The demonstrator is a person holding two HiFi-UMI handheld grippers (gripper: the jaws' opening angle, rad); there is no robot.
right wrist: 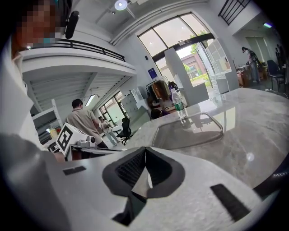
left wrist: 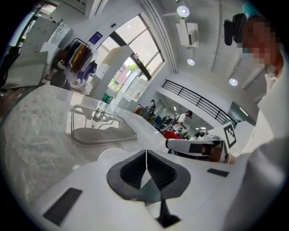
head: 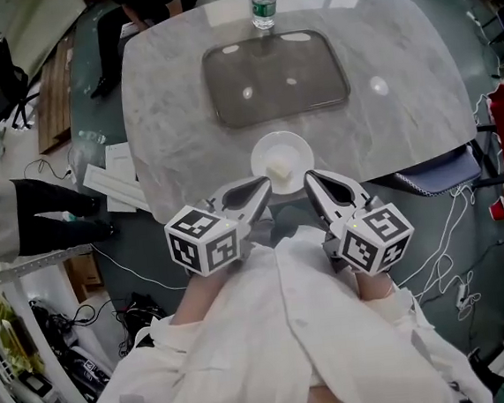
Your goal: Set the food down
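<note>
A small white plate [head: 293,148] sits at the near edge of the marble table [head: 399,67], with a pale piece of food [head: 278,172] lying on it. My left gripper [head: 264,186] and right gripper [head: 310,180] hover side by side just short of the plate, both shut with nothing between the jaws. In the left gripper view the shut left gripper [left wrist: 146,155] points over the plate's rim [left wrist: 110,154]. In the right gripper view the right gripper [right wrist: 145,155] is shut too and the plate is hidden.
A grey tray [head: 275,77] lies mid-table, with a water bottle [head: 263,0] standing behind it. At the left a person's dark-gloved hand [head: 54,215] reaches in above papers [head: 112,179] and cables. A blue cloth [head: 440,174] lies at the table's right edge.
</note>
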